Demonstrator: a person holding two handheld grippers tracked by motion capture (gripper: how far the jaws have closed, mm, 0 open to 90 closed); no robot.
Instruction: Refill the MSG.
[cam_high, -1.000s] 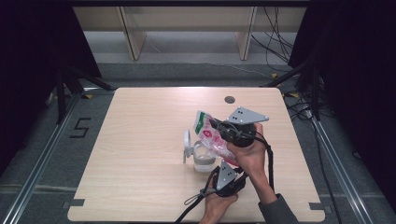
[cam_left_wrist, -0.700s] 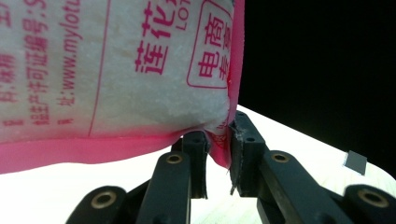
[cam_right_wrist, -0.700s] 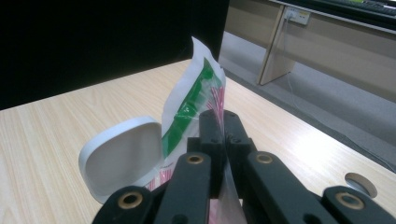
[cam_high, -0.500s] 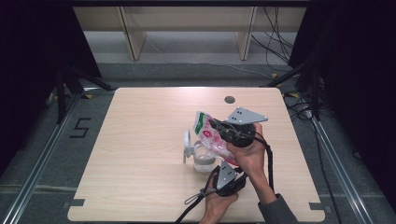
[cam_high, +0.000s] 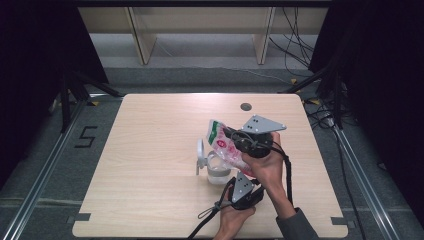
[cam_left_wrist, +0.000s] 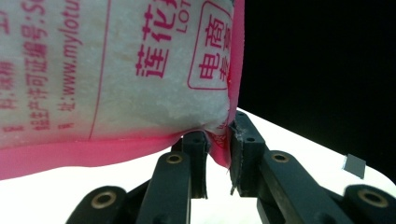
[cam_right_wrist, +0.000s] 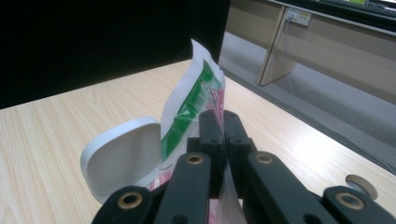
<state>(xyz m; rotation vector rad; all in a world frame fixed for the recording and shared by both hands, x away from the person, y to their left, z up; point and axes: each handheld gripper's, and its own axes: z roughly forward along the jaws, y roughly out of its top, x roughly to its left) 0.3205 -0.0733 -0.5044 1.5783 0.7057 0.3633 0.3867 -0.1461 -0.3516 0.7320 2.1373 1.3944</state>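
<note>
High view: the right gripper (cam_high: 235, 136) holds a soft pink and white plastic bag (cam_high: 225, 145) tilted above a small clear jar (cam_high: 218, 170) with its white lid (cam_high: 200, 156) flipped open, near the front of the pale wooden table (cam_high: 150, 150). The left gripper (cam_left_wrist: 217, 161) pinches the bag's bottom pink corner. Both sets of jaws are closed tight on the bag.
</note>
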